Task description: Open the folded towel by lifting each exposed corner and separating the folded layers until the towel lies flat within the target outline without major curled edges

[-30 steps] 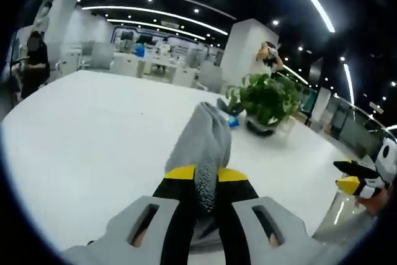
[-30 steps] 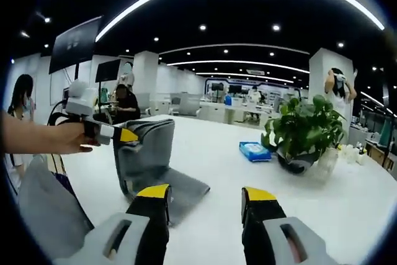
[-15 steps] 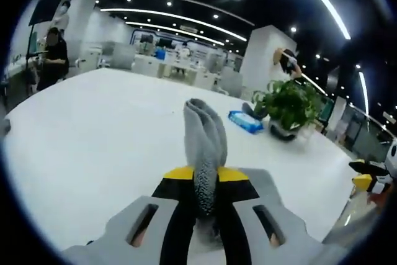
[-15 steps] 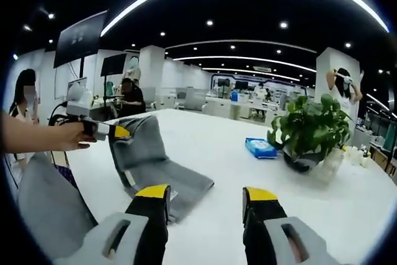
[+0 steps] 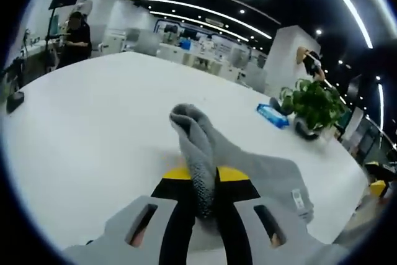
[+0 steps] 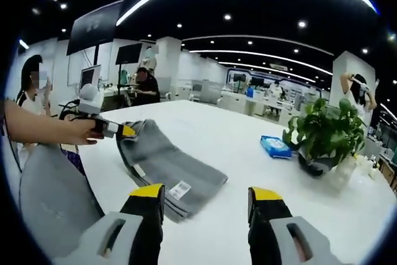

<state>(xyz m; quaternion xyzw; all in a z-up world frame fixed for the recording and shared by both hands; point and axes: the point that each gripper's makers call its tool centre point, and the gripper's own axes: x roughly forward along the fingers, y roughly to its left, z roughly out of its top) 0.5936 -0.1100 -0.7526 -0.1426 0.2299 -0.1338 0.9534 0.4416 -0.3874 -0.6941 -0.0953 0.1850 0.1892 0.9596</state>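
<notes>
The grey towel (image 5: 248, 166) lies on the white counter (image 5: 93, 122), one corner pinched between the jaws of the left gripper (image 5: 205, 181), which are clenched on the fabric. In the left gripper view the cloth rises from the jaws toward 12 o'clock, then drapes down and trails toward 4 o'clock, where a white label (image 5: 298, 200) is seen near its far edge.

In the right gripper view the towel (image 6: 177, 172) runs as a long strip from the left gripper (image 6: 121, 130) at 10 o'clock down to just ahead of the right gripper (image 6: 208, 193), whose jaws stand apart and grasp nothing. The free end with the label (image 6: 180, 189) lies just beside the right gripper's left jaw, so that end is judged the nearer one for the right gripper, with the long axis running between the two grippers.

Compared with a second ago, the lifted corner is held lower and the bunched, upright fold has been drawn out into a flatter, longer strip on the counter. A folded layer is still seen along the strip, so spreading is judged unfinished. No target outline can be made out.
</notes>
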